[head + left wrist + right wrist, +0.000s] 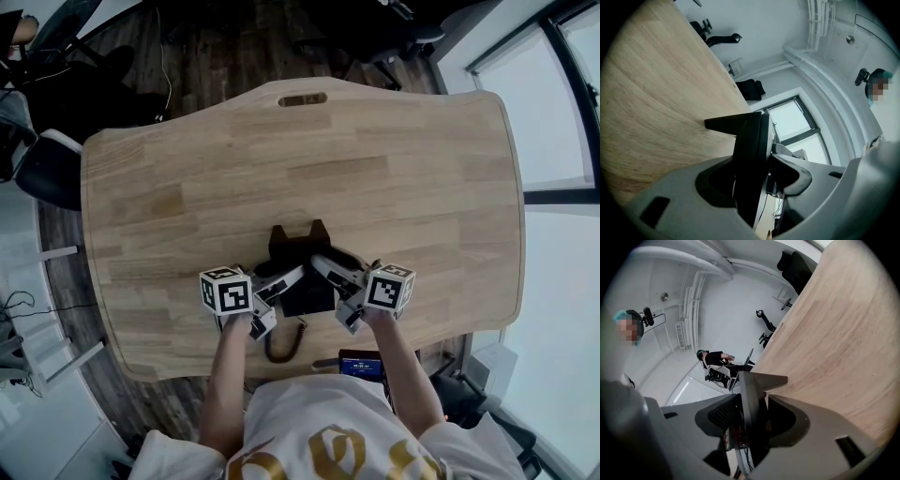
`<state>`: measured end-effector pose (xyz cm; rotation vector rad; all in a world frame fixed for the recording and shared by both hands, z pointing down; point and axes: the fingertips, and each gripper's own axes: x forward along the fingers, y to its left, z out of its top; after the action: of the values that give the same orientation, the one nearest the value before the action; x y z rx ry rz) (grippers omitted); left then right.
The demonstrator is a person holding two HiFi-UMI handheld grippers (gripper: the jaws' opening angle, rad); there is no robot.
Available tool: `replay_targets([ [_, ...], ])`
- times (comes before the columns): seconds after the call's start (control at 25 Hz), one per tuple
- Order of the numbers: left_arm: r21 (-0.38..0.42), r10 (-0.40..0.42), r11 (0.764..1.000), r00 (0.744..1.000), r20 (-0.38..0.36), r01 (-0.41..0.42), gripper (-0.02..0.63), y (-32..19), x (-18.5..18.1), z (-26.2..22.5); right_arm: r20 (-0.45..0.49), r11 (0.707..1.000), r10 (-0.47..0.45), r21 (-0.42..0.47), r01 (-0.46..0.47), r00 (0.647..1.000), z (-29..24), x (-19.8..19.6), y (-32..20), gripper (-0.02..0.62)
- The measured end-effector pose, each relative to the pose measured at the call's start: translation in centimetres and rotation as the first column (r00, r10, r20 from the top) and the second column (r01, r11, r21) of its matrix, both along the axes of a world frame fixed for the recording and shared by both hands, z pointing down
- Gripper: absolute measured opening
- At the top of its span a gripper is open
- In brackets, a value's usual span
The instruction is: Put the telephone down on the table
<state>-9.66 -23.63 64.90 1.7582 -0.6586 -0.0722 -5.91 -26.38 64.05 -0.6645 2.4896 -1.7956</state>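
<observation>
The telephone (298, 255), a black desk unit, is carried between both grippers over the near part of the wooden table (281, 159), close to the edge in front of the person. The left gripper (757, 176) has its jaws closed on a thin black side panel of the telephone; the left gripper view shows the panel filling the gap, with the pads against it on either side. The right gripper (754, 418) clamps the opposite side in the same way, with its jaws pressed onto a narrow black edge of the housing. Both grippers are rolled onto their sides, so the table surface appears as a slanted plane beside the jaws in each gripper view. The coiled cord (281, 349) hangs from the near side of the unit and loops past the table edge toward the person. The head view places the telephone over the table, but no view shows whether its base touches the wood or sits just above it. Task status: the unit is positioned over a bare area of the table, so the carry appears largely complete. Remaining steps, as judged from this position: lower the base until it rests flat, confirm that it is stable, open both sets of jaws, and draw the grippers clear without snagging the cord.
</observation>
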Motion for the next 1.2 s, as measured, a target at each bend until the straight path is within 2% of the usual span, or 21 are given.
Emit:
replay_targets([
  [0.28,-0.019,-0.002,1.0,1.0,0.003,0.002,0.222,0.0,-0.1,0.1,-0.033,1.0,0.023,0.023,-0.022,0.999,-0.1,0.0,0.0,0.207],
  [0.52,-0.031,-0.032,0.999,0.998,0.053,0.033,0.242,0.1,-0.4,0.3,-0.077,0.999,0.019,0.049,-0.015,0.997,-0.3,0.0,-0.1,0.207],
  [0.64,-0.057,-0.047,0.997,0.996,0.078,0.051,0.257,0.2,-0.5,0.6,-0.145,0.996,0.01,0.093,0.004,0.989,-0.4,0.1,-0.1,0.207],
  [0.76,-0.09,-0.047,0.994,0.992,0.119,0.058,0.285,0.5,-0.6,0.7,-0.262,0.985,0.003,0.167,0.043,0.965,-0.8,0.4,-0.1,0.207],
  [0.88,-0.073,-0.045,0.996,0.98,0.196,0.06,0.286,0.6,-0.9,0.5,-0.323,0.976,0.025,0.211,0.046,0.946,-1.3,0.9,-0.2,0.207],
  [1.2,0.041,-0.085,0.996,0.941,0.328,0.075,0.288,0.7,-2.2,-1.6,-0.334,0.966,0.106,0.258,-0.017,0.936,-3.7,3.1,-0.1,0.204],
])
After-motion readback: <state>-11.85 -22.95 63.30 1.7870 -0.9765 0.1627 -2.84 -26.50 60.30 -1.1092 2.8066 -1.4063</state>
